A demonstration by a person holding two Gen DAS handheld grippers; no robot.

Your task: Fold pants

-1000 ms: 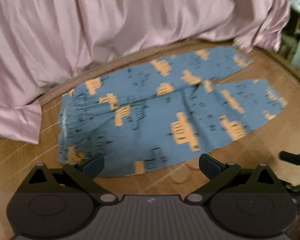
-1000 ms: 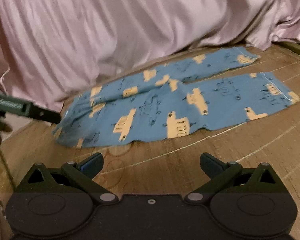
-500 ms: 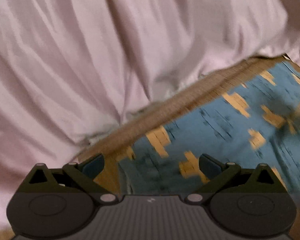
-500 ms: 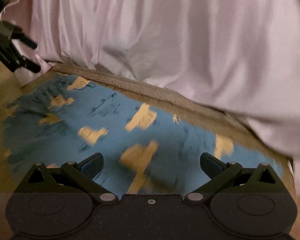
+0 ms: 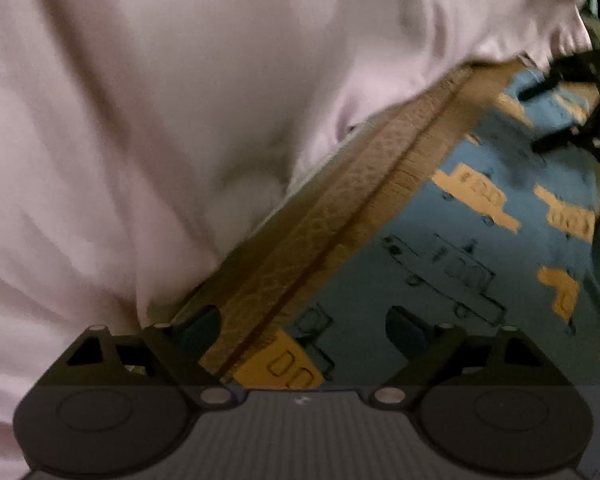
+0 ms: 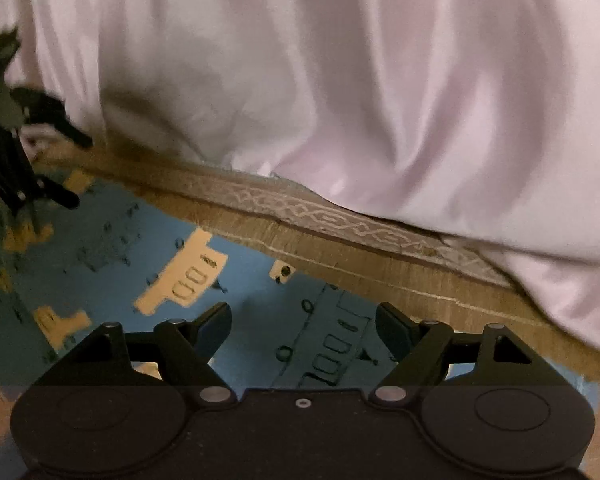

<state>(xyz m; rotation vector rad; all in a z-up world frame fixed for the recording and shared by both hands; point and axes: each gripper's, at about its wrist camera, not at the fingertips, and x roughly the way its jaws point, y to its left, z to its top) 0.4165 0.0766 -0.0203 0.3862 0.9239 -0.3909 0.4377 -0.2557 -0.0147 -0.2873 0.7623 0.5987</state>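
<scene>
Blue cotton pants with orange vehicle prints (image 5: 440, 264) lie flat on the wooden floor (image 6: 400, 280), near the pink sheet (image 6: 340, 80). Left gripper (image 5: 300, 328) and right gripper (image 6: 303, 322) hover spread, holding nothing. Soft, light, floppy cloth probably; pinch its far edge.

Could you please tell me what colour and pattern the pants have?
The pants are blue with orange vehicle shapes and dark outlined ones, clearest in the right wrist view.

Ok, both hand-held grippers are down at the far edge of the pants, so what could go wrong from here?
1. The left hand-held gripper straddles the edge of the blue pants; closing could miss the fabric.
2. The pink sheet hangs close; a finger could snag it.
3. The right hand-held gripper is open over flat cloth and may pinch only one layer.
</scene>
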